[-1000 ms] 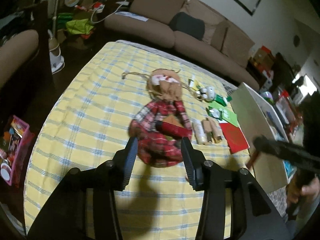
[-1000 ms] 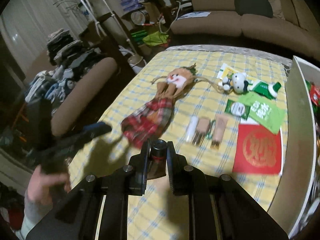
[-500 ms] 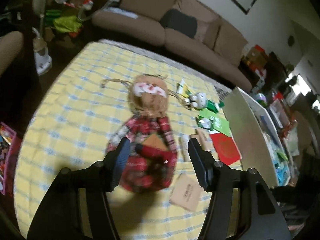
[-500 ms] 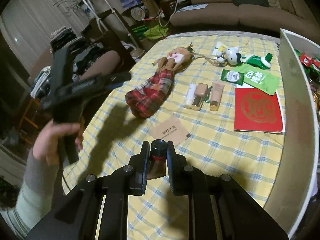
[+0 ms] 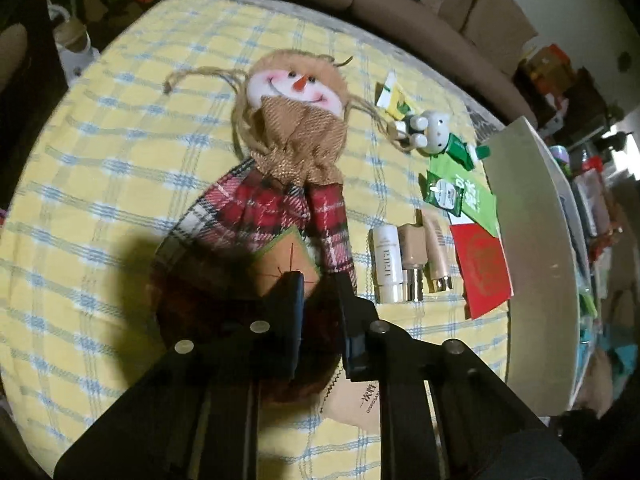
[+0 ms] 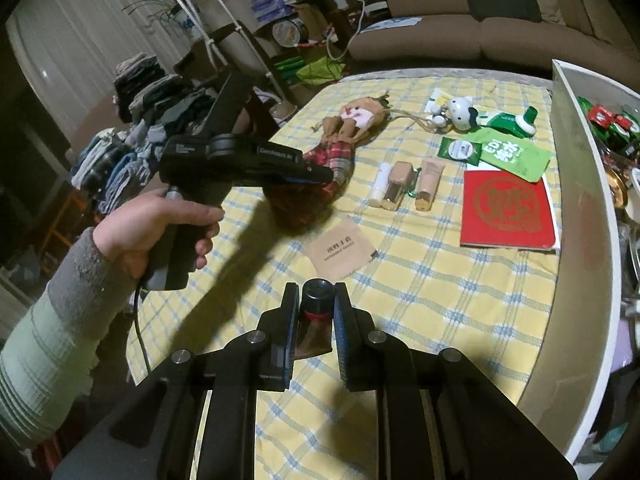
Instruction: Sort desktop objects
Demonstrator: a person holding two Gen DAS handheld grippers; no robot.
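The left tool point(image 5: 318, 292) pinches the snowman doll point(image 5: 280, 184) by its soft bottom, so the doll may slip out, while the right tool point(image 6: 316, 308) squeezes a small dark bottle point(image 6: 316, 300).

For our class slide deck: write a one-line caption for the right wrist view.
Right gripper holds a dark-capped bottle above the checked tablecloth while the left gripper reaches the plaid doll.

A brown sofa point(image 6: 500, 36) and, apparently, stacked clothes point(image 6: 156, 108) flank the table.
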